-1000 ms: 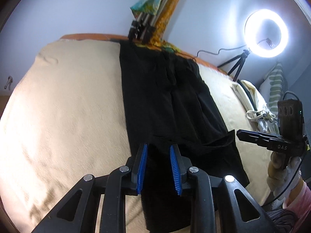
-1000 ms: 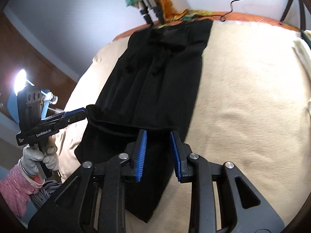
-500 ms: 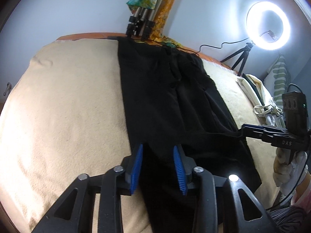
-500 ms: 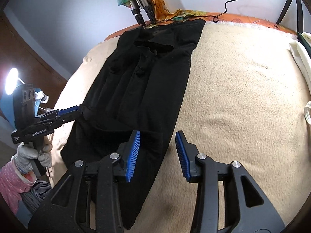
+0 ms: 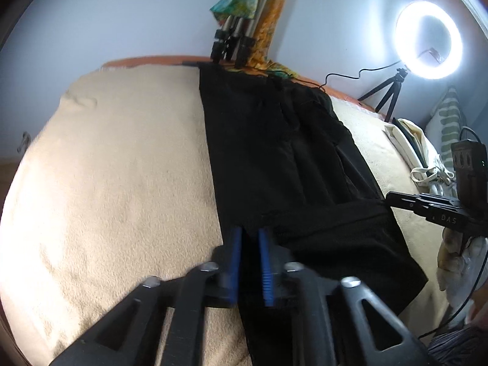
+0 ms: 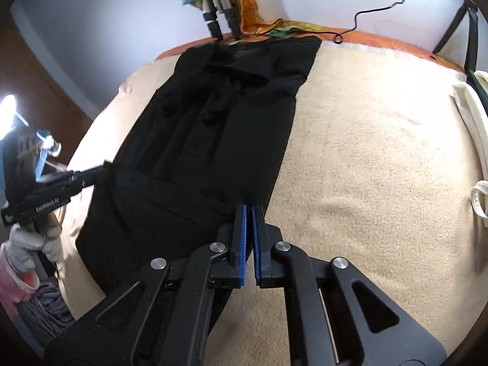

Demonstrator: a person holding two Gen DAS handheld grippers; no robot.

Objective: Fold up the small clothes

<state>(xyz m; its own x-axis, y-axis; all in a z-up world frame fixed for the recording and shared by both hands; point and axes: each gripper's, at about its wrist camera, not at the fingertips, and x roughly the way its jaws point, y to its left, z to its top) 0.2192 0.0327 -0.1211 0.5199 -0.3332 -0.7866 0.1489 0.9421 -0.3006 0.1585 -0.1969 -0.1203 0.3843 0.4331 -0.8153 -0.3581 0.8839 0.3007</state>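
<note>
A long black garment [image 5: 274,158] lies flat on the beige blanket, reaching from the near edge to the far wall; it also shows in the right wrist view [image 6: 213,128]. My left gripper [image 5: 250,235] has its blue pads closed narrowly on the garment's left edge at a cross fold. My right gripper [image 6: 250,210] is shut on the garment's right edge at the same fold line. Each gripper shows in the other's view, the right one [image 5: 393,198] and the left one [image 6: 100,172], each at the garment's side edge.
The beige blanket [image 5: 122,167] covers the bed. A ring light on a tripod [image 5: 427,39] stands at the far right. Tripod legs and a colourful cloth [image 5: 238,30] stand against the far wall. White cloth and straps [image 5: 421,152] lie at the right.
Both grippers moved forward to the garment's side edges and closed on the cloth. The right gripper was wide open half a second ago; its pads now nearly meet.
</note>
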